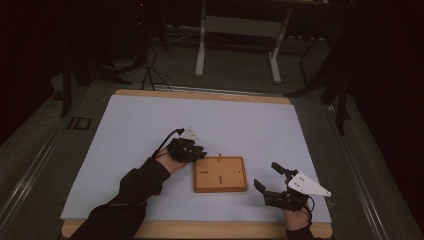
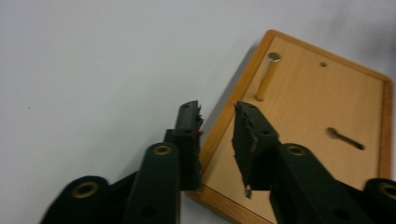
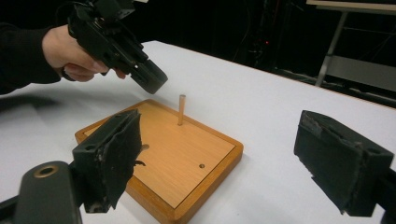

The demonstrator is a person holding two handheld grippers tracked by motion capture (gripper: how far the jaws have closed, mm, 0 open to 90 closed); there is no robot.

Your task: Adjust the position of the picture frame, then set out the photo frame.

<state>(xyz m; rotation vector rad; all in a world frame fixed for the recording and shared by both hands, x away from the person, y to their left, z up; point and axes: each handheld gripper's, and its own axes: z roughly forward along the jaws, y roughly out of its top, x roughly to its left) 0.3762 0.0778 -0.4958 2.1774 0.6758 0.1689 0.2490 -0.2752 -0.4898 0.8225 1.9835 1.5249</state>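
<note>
The thin wooden peg stands upright in a hole near the far edge of the flat square wooden board with a raised rim, just below and beyond the left gripper. That left gripper hovers over the board's edge with its jaws parted a little and nothing between them, so the peg looks freshly seated and able to stand on its own. The board lies flat on the white-topped bench, which keeps its holes facing up. To the board's other side the right gripper rests spread wide and empty, near the bench's front edge, probably waiting clear of the work.
</note>
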